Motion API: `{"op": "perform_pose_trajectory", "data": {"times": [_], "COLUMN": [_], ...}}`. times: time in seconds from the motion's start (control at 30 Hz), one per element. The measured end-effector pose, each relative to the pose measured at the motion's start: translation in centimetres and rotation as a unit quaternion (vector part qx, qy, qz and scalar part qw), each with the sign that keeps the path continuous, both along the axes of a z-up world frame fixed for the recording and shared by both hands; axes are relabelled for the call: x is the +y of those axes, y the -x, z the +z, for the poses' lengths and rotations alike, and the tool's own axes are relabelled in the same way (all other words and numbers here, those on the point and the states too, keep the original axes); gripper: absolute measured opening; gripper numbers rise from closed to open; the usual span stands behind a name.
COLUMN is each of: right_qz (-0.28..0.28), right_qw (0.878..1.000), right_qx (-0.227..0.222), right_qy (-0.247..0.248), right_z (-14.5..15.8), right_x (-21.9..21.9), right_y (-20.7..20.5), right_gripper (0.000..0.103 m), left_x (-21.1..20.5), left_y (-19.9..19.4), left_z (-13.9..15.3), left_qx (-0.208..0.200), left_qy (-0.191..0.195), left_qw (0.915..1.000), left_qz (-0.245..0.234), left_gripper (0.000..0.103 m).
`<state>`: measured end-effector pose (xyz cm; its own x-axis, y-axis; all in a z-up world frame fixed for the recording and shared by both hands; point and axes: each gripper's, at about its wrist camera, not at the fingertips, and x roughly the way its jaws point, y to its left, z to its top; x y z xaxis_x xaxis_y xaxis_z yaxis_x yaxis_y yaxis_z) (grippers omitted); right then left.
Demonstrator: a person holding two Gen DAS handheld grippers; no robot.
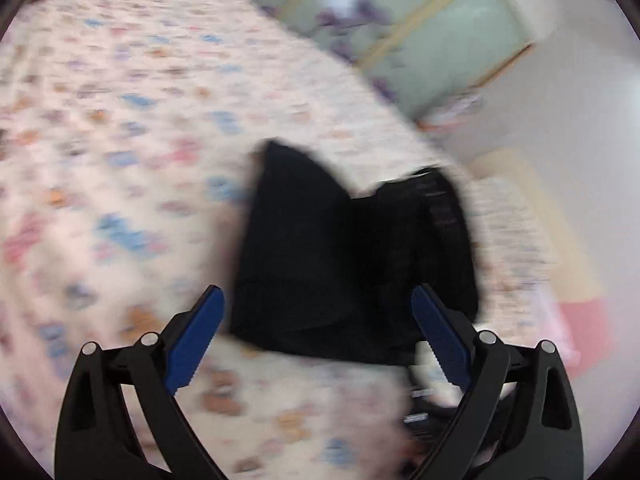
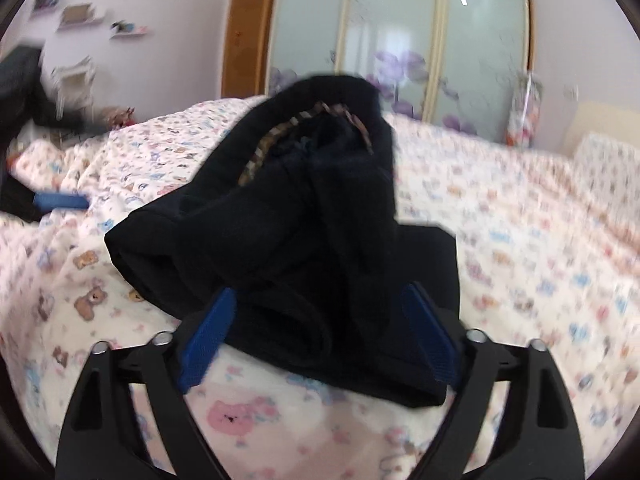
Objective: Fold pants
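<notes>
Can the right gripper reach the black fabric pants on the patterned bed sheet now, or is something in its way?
Probably yes. The right gripper is open, and the black fabric pants lie bunched just ahead of it on the patterned bed sheet, with nothing in between.

A bed point(image 2: 500, 216) in bear-print sheets fronts a frosted, orchid-patterned sliding wardrobe point(image 2: 400, 44), with what seem wall shelves point(image 2: 84, 20) left.

Your left tool point(image 1: 318, 312) points forward and somewhat downward, its two blue-padded fingers point(image 1: 200, 340) spread wide with nothing pinched between the pads. Your right tool point(image 2: 320, 312) is angled downward in much the same way, its blue fingers point(image 2: 210, 336) splayed wide and not pressing on anything. In the right wrist view, your left tool's blue fingertip shows at the far left, blurred.
</notes>
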<state>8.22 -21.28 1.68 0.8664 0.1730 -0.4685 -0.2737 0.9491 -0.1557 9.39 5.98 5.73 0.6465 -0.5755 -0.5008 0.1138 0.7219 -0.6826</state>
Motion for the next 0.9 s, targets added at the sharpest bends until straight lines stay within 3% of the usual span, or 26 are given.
{"op": "perform_pose_trajectory", "data": {"times": [0.07,0.13,0.23,0.3,0.37,0.43,0.47,0.6,0.8,0.87,0.9], "right_qz": [-0.001,-0.012,-0.041,-0.062,-0.085,-0.112,-0.123,-0.158,-0.113,-0.1,-0.093], "right_qw": [0.998,0.993,0.986,0.989,0.996,0.991,0.982,0.939,0.902,0.879,0.857], "right_qx": [-0.035,-0.066,-0.078,-0.062,-0.023,0.011,0.039,0.113,0.131,0.139,0.144], "right_qy": [0.045,0.097,0.14,0.119,0.029,-0.067,-0.136,-0.285,-0.396,-0.445,-0.485], "right_z": [0.1,-0.2,-1.4,-1.3,-0.6,-0.2,-0.4,-2.2,-3.0,-3.6,-4.2], "right_x": [1.6,3.4,5.0,3.9,0.7,-2.8,-5.1,-10.2,-13.2,-14.4,-15.4], "right_y": [0.2,0.2,-1.0,-2.5,-3.9,-4.9,-5.4,-6.3,-6.9,-7.2,-7.5], "right_gripper": [0.096,0.097,0.095,0.088,0.082,0.082,0.082,0.082,0.083,0.084,0.084], "left_x": [-1.7,-3.5,-5.0,-4.9,-3.9,-3.1,-2.8,-2.2,-2.3,-1.9,-1.7], "left_y": [-0.9,-2.0,-4.4,-5.1,-5.6,-5.4,-5.3,-5.1,-4.8,-4.6,-4.5], "left_z": [0.9,0.6,-2.5,-4.6,-6.7,-7.5,-7.7,-7.8,-8.2,-8.2,-8.3], "left_qx": [-0.04,-0.044,0.018,0.052,0.077,0.079,0.077,0.069,0.055,0.055,0.054], "left_qy": [0.024,0.034,0.071,0.075,0.09,0.113,0.118,0.118,0.11,0.113,0.122], "left_qw": [0.9974,0.9954,0.9925,0.9926,0.9909,0.9888,0.9885,0.9897,0.9915,0.9911,0.99], "left_qz": [-0.055,-0.079,-0.098,-0.08,-0.063,-0.057,-0.055,-0.042,-0.043,-0.044,-0.045], "left_gripper": [0.101,0.101,0.101,0.101,0.1,0.097,0.096,0.096,0.096,0.096,0.096]}}
